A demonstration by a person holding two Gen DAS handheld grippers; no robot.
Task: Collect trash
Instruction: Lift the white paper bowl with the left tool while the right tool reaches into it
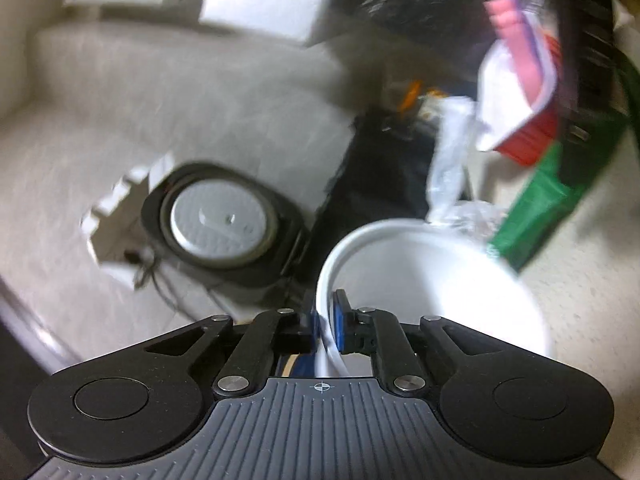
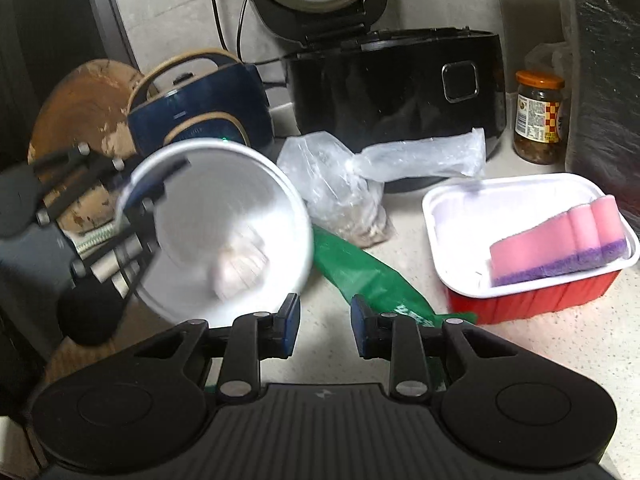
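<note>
A white bowl (image 1: 432,280) is tilted in the air, and my left gripper (image 1: 326,314) is shut on its rim, one pad inside and one outside. From the right wrist view the same bowl (image 2: 224,216) holds a crumpled pale wad (image 2: 240,268), with the left gripper (image 2: 134,194) at its left edge. My right gripper (image 2: 325,320) is open just above the counter with nothing between its fingers. A green plastic bag (image 2: 360,276) lies flat under and ahead of it. A clear plastic bag (image 2: 344,192) with scraps lies further back.
A red tray (image 2: 552,300) with a white inside holds a pink and purple sponge (image 2: 560,248) at the right. Behind stand a black rice cooker (image 2: 396,104) with its lid up, a jar (image 2: 540,116), a blue kettle (image 2: 200,104) and a wooden board (image 2: 80,112).
</note>
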